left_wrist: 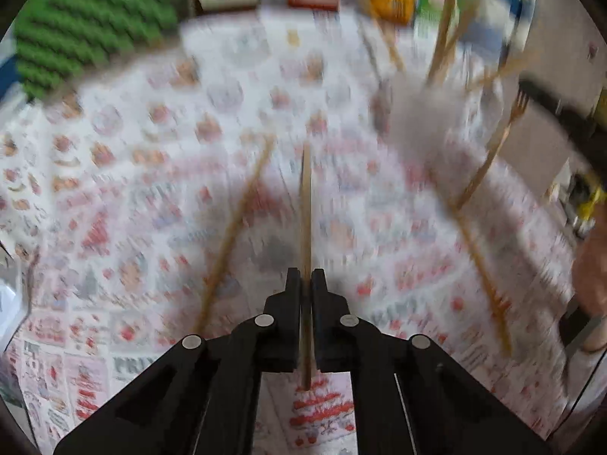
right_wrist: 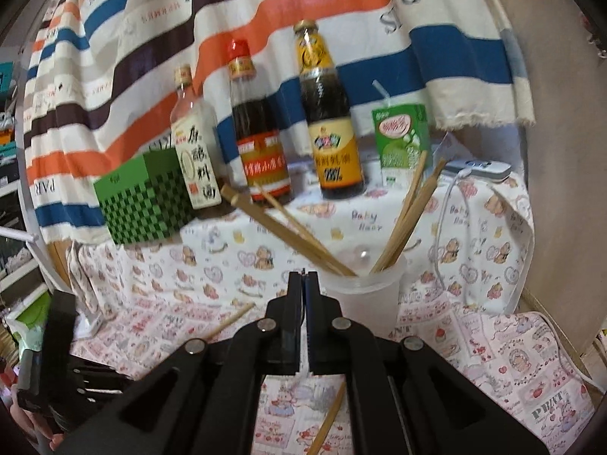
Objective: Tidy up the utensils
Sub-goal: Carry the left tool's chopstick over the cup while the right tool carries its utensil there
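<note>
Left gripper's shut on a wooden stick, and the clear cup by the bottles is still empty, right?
Not quite. The left gripper is shut on the wooden stick, but the clear cup is not empty: the right wrist view shows several wooden utensils standing in it.

Striped curtain (right_wrist: pixel 265 38); plain beige wall (right_wrist: pixel 561 151)

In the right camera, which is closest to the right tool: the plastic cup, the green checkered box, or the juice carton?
1. Plastic cup, right in front of the right tool.
2. Green checkered box, farther back on the left.
3. Juice carton, at the back right by the bottles.
</note>
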`<state>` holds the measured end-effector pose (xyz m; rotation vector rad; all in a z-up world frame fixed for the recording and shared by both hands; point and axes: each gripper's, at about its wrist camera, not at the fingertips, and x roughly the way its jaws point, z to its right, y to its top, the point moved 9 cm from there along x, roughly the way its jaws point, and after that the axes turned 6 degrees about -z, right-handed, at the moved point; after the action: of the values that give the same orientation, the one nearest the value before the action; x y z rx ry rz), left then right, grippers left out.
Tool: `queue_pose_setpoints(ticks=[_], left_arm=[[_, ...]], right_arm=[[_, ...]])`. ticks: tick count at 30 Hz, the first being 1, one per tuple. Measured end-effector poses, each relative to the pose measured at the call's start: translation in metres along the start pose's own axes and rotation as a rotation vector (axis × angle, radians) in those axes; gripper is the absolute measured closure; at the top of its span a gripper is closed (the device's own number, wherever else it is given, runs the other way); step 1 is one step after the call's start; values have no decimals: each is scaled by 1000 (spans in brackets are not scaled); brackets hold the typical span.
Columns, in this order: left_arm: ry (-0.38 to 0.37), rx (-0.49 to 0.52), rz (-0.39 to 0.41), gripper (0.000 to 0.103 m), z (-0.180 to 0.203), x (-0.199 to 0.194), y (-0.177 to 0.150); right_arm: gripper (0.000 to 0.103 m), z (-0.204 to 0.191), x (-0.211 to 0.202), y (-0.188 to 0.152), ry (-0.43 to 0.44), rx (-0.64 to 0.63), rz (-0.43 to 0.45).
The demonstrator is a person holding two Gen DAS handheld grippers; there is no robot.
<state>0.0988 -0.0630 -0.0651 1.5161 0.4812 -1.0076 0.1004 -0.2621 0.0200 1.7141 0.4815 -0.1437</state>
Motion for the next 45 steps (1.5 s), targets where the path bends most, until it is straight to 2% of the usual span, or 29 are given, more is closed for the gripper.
queue_pose_setpoints(ticks=[3, 5, 8, 11, 16, 21, 28, 32, 37, 40, 43, 45], left_arm=[[-23, -7, 178, 99, 2, -42, 15], [-41, 3, 270, 99, 4, -65, 21], [-42, -10, 371, 99, 3, -87, 28], [-45, -28, 439, 99, -2, -102, 32], [-27, -24, 486, 99, -6, -113, 43], [-30, -6, 531, 99, 11, -136, 58], [-80, 62, 572, 99, 55, -167, 81], [-113, 113, 579, 99, 86, -180, 92], [-165, 124, 614, 99, 115, -191, 117], [-187, 111, 622, 99, 124, -186, 139], [-210, 88, 571, 99, 131, -163, 159], [-188, 92, 544, 99, 134, -145, 169]], right_arm=[[101, 2, -12, 8, -86, -40, 63], [101, 3, -16, 11, -98, -47, 93], [101, 4, -20, 14, -73, -30, 105], [101, 4, -25, 18, -73, -26, 129], [101, 9, -42, 28, -78, -6, 200], [101, 28, -54, 39, -105, 54, 265], [101, 59, -72, 51, -119, 165, 336], [101, 58, -78, 57, -155, 136, 388], [101, 57, -75, 73, -169, 129, 398], [101, 58, -70, 83, -194, 116, 407], [101, 63, -56, 96, -205, 100, 393], [101, 66, -47, 109, -205, 81, 386]])
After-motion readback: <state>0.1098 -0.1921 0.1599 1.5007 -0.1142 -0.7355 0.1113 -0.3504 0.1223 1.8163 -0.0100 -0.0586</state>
